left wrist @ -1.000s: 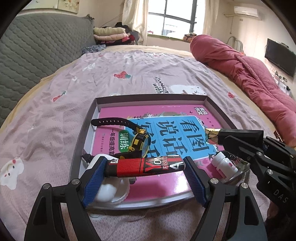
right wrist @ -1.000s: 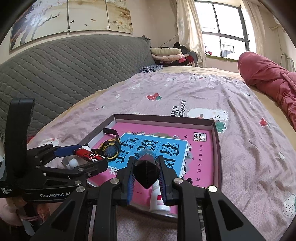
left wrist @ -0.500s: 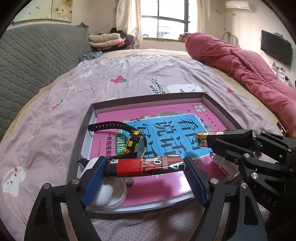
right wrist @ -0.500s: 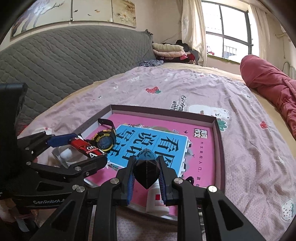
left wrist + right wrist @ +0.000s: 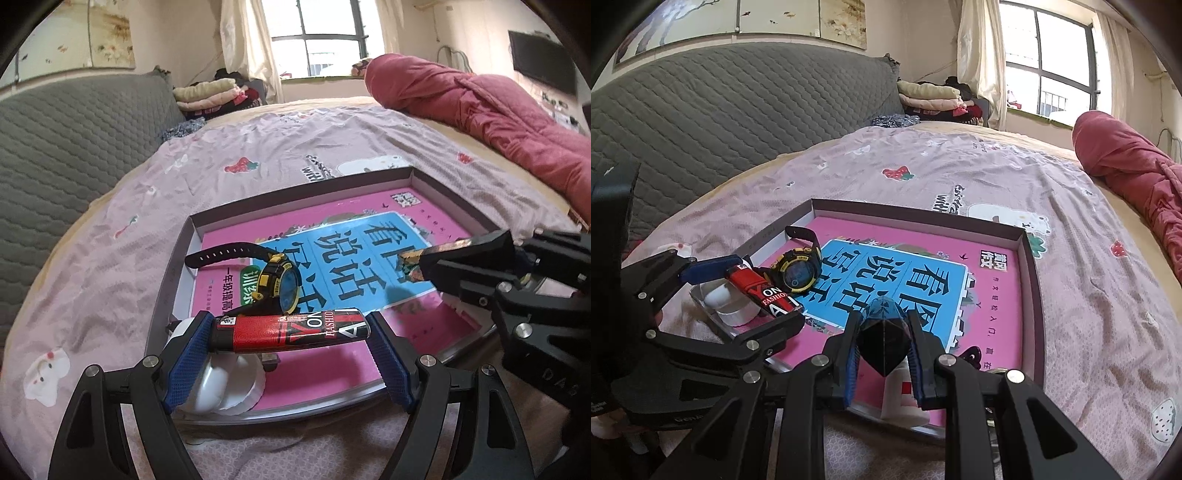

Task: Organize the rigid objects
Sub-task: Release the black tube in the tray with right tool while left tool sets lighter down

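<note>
Left: I am holding red-and-black plastic lighter (image 5: 290,330) endwise, left gripper (image 5: 291,354) jaws wide, over shallow grey box (image 5: 173,266); risk: lighter pivoting out, pads gripping only its ends. Right: right gripper (image 5: 884,345) jaws nearly closed, pinching dark faceted folded-paper piece (image 5: 884,339) above pink-and-blue book (image 5: 916,280); piece crushing if squeezed.

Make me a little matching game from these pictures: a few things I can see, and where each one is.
Things:
1. red lighter
2. dark faceted object
3. yellow-and-black watch
4. white bottle

Places:
A. lying on the pink book
B. gripped in the left tongs
C. low in the tray, under the right tongs
D. gripped in the right tongs

Pairs: 1-B, 2-D, 3-A, 4-C
</note>
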The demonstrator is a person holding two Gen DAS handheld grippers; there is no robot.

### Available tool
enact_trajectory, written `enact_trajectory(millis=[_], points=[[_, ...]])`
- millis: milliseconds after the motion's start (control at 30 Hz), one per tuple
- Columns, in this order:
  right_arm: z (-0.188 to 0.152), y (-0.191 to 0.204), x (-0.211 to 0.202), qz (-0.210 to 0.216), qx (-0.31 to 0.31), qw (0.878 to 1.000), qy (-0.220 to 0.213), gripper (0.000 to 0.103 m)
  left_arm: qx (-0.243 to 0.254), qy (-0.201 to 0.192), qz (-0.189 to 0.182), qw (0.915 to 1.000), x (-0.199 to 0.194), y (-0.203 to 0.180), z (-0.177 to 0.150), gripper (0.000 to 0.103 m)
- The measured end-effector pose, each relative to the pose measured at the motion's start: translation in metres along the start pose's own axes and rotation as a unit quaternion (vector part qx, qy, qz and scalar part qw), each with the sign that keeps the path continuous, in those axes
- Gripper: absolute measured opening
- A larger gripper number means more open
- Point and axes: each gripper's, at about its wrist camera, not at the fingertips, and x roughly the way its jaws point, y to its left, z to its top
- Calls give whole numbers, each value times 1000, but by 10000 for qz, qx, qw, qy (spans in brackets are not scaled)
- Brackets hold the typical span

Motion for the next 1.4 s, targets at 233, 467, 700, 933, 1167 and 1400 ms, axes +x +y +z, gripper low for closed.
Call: enact_trajectory(millis=[233,467,700,933,1167,1400], points=[[-1,1,2,1,-28,10000,28,23,-125,95,-55,9999,7,8,-2,83],[-2,3,3,38,-64,10000,64,23,-280,64,-253,9993,8,12,-3,83],[-4,5,5,37,-123,9999,93,23,-464,50,-349,9983,9,18,-2,83],[-6,6,8,37,-129,9998,141,23,-506,43,-366,9980,9,20,-1,83],[-8,9,11,53,-180,9996,220,23,-528,10,-340,9980,8,21,-1,83],[-9,10,13,98,-175,9993,301,23,-546,7,-360,9979,7,21,0,83]])
